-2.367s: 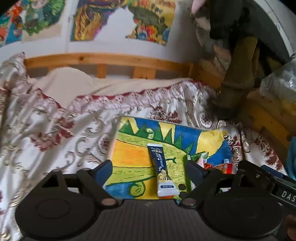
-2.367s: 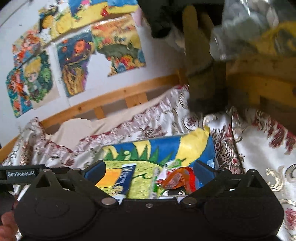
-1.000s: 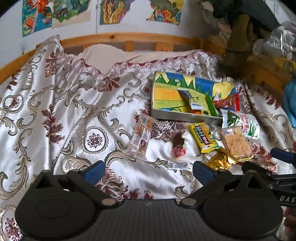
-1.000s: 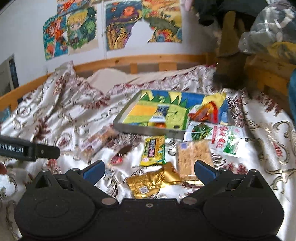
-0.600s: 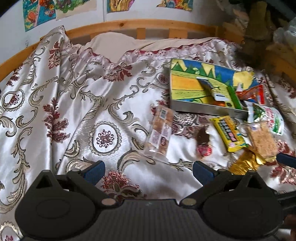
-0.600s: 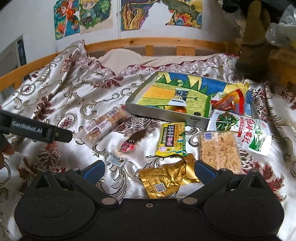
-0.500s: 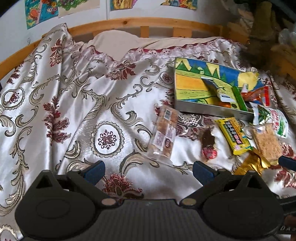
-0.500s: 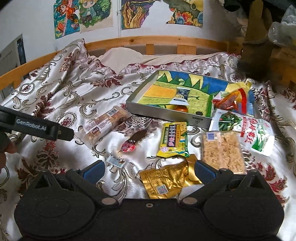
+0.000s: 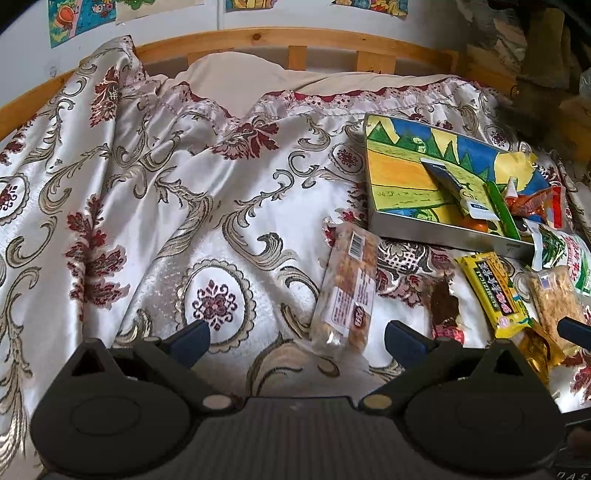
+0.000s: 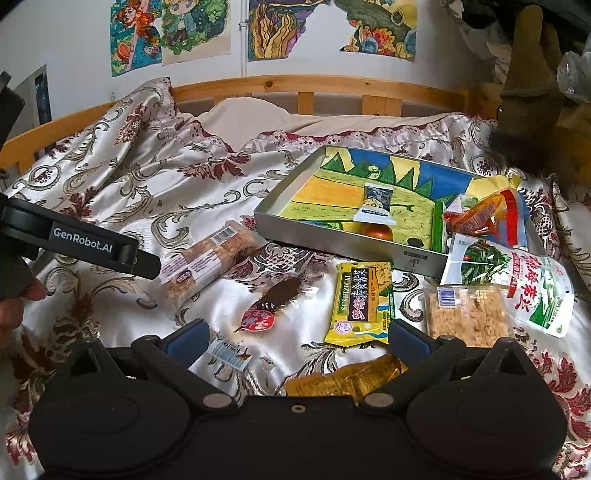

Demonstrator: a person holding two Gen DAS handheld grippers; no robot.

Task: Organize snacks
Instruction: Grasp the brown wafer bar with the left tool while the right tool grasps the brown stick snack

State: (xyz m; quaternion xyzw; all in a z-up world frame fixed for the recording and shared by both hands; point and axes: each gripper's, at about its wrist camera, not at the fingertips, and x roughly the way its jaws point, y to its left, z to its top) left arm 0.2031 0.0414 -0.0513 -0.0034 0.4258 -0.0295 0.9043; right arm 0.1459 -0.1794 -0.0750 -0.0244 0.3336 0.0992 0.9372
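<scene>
Both grippers have drawn back from the tray [image 10: 332, 245] — jaws wide, empty.

Bedspread [image 9: 155, 206]: satin, floral ptn.
Headboard [image 10: 332, 86]: wood, slatted.
Posters [image 10: 170, 29]: on wall, cartoon art.
Pillow [image 9: 236, 77]: cream, nr headboard.

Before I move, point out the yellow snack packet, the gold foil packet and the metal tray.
Yellow snack packet [image 10: 360, 304], right wrist view, centre of its printed front.
Gold foil packet [image 10: 341, 380], right wrist view, crinkled middle.
Metal tray [image 10: 332, 243], right wrist view, near side wall.
</scene>
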